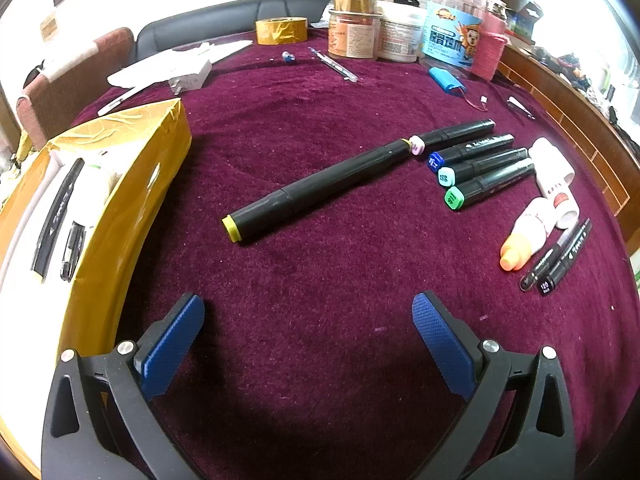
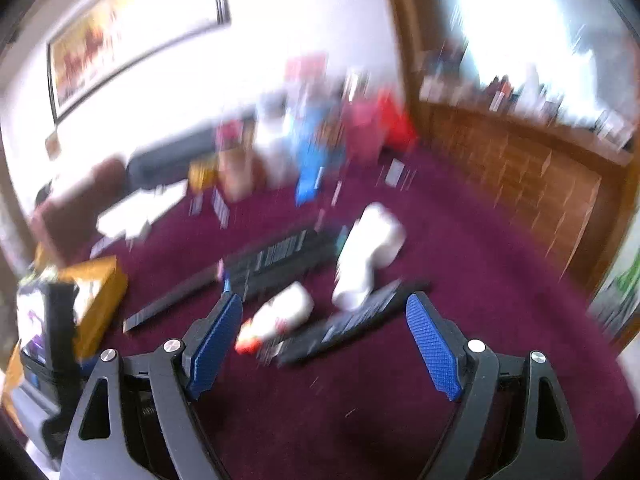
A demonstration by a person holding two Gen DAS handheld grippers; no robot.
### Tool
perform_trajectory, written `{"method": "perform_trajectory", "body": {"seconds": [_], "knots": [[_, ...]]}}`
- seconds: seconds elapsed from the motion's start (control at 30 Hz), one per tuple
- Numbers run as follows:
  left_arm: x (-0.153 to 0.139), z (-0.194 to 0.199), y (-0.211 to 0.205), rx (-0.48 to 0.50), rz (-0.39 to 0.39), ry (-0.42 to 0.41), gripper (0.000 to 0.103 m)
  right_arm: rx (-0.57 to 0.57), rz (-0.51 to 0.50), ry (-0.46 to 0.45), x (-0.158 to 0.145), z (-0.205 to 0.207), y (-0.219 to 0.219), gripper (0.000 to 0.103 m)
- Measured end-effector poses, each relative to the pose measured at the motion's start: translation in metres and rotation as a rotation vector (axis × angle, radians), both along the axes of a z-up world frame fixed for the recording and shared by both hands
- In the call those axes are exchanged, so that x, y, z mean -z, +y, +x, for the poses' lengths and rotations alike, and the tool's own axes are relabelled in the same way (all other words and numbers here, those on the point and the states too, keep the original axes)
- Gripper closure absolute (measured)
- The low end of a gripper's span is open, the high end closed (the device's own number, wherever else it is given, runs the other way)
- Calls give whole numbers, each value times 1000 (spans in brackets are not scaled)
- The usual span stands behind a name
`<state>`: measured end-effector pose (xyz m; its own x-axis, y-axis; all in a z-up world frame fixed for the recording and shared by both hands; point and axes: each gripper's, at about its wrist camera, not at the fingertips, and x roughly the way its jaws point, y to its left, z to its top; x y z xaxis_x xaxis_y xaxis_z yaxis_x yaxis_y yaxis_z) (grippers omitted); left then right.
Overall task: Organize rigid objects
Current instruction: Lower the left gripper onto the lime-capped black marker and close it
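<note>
My left tongs (image 1: 308,320) stand wide with nothing between their blue pads, above the maroon table (image 1: 320,280). I take the yellow-capped marker (image 1: 320,184) lying slantwise on the cloth as my landmark. Left of it sits the yellow taped box (image 1: 132,168), with pens inside. Right of it four black markers (image 1: 476,164) lie side by side, their coloured caps toward it; beyond them lie a white tube (image 1: 554,172) and an orange-tipped bottle (image 1: 524,236). My right tongs (image 2: 324,340) are wide and empty too, though that view is badly blurred.
</note>
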<state>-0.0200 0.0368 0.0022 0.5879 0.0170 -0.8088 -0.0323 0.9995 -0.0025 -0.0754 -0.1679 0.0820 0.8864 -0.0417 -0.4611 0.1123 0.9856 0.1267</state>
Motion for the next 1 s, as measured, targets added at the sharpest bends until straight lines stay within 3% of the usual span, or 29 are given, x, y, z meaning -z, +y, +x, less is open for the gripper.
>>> {"method": "perform_trajectory", "body": {"seconds": [0.03, 0.1, 0.27, 0.5, 0.57, 0.67, 0.73, 0.83, 0.93, 1.0], "knots": [[0, -1, 0, -3, -2, 5, 0, 19, -35, -83, -9, -11, 0, 14], [-1, -1, 0, 7, -8, 20, 0, 21, -75, -159, -17, -16, 0, 1], [-2, -3, 0, 33, -10, 42, 0, -9, -69, -75, -12, 21, -6, 1], [-2, -4, -2, 24, -12, 41, 0, 32, -37, 14, 20, 55, -15, 3], [-4, -6, 1, 53, -50, 34, 0, 54, -74, 27, 23, 57, -13, 3], [-18, -13, 12, 108, -212, -7, 0, 42, -62, 58, 28, 58, -13, 3], [-33, -10, 5, 147, -161, -66, 0, 36, -52, 72, 30, 60, -15, 3], [-60, 12, -19, 256, 9, -175, 0, 27, -28, 103, 33, 64, -20, 3], [-59, 47, -31, 326, 55, -140, 1, 22, 6, 120, 35, 65, -26, 3], [-48, 71, -36, 371, 53, -72, 10, 23, 24, 126, 36, 66, -29, 3]]}}
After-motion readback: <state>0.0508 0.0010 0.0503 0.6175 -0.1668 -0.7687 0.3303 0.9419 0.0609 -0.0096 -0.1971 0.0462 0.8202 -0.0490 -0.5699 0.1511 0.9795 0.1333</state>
